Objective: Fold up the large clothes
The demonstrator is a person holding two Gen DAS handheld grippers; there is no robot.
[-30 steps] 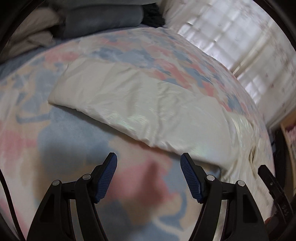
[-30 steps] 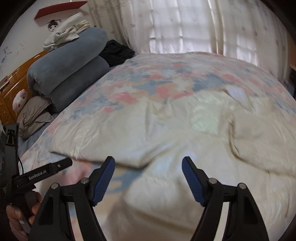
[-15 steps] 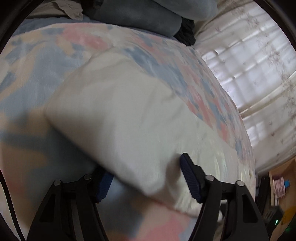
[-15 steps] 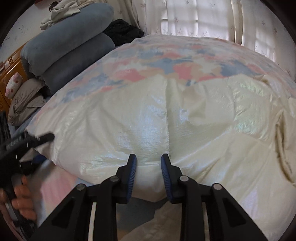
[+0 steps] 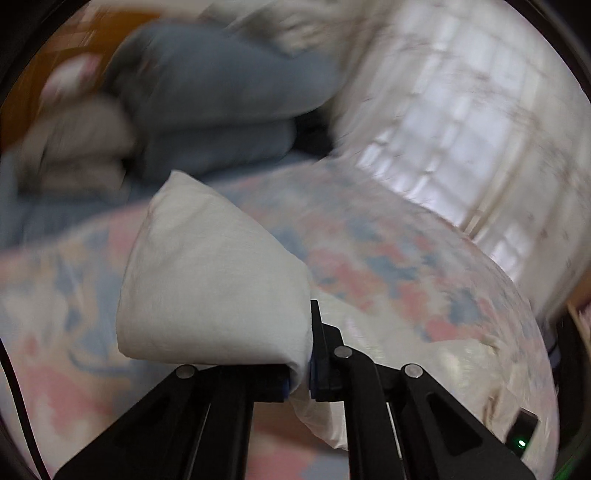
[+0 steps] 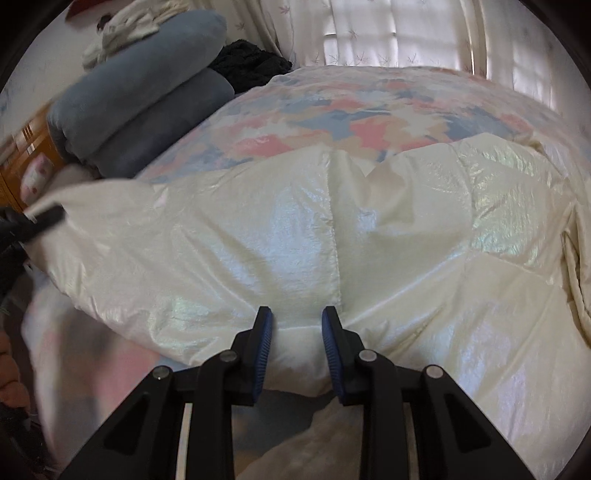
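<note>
A large cream-white shiny padded garment point(image 6: 332, 229) lies spread on the floral bedspread point(image 6: 362, 110). My right gripper point(image 6: 295, 339) is shut on a fold at its near edge, the fabric bunched between the blue pads. My left gripper point(image 5: 299, 365) is shut on the garment's left corner point(image 5: 210, 280), which stands lifted and drapes over the left finger. The left gripper also shows in the right wrist view point(image 6: 33, 225) at the garment's far left end.
Rolled grey-blue bedding point(image 6: 144, 96) and a dark cloth point(image 6: 251, 62) lie at the head of the bed, with an orange wooden headboard point(image 6: 22, 155) to the left. Curtained windows point(image 6: 406, 33) stand behind the bed.
Both grippers came down onto the garment's near edge and closed on it. The left gripper has since lifted its corner upward; the left view is blurred by motion.
</note>
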